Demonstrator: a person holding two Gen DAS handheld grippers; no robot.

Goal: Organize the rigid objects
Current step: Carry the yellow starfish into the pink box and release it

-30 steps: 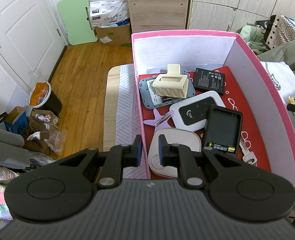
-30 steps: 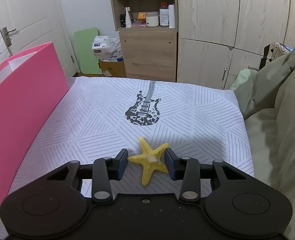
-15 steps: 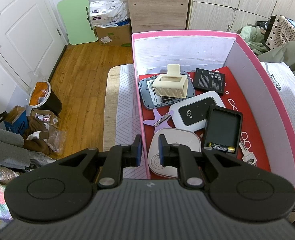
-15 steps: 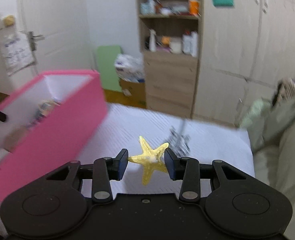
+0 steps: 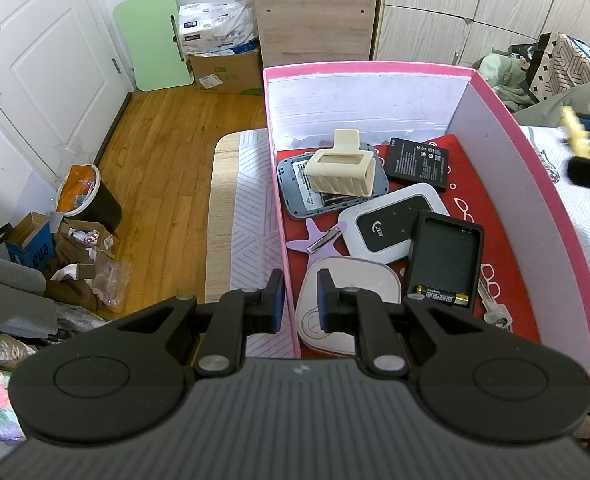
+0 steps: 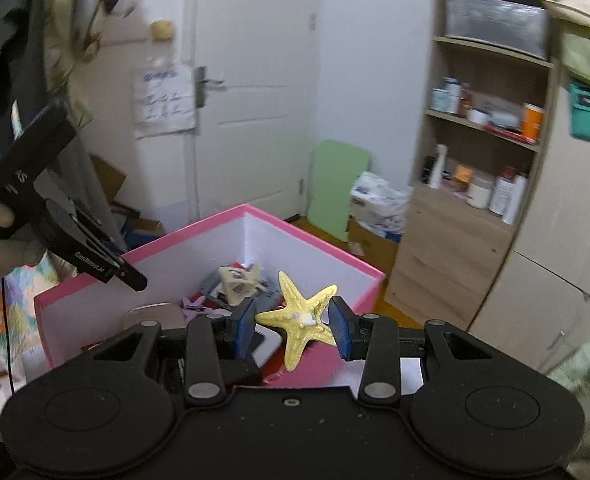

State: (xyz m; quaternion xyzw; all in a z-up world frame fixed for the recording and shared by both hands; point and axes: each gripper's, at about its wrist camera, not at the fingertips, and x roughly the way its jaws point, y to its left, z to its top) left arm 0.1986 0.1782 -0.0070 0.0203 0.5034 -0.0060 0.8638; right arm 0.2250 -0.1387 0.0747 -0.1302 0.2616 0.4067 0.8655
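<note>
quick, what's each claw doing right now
Left claw: narrowly shut on the box wall, one finger inside, one outside.
Right claw: shut on the yellow starfish, held above the box.

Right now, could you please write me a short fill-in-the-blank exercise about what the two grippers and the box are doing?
1. The right gripper holds a yellow ____.
2. The outside of the box is coloured ____.
3. The left gripper straddles the box's near ____ wall.
4. The black case holds a single ____ at its near end.

Missing words: starfish; pink; left; battery
</note>
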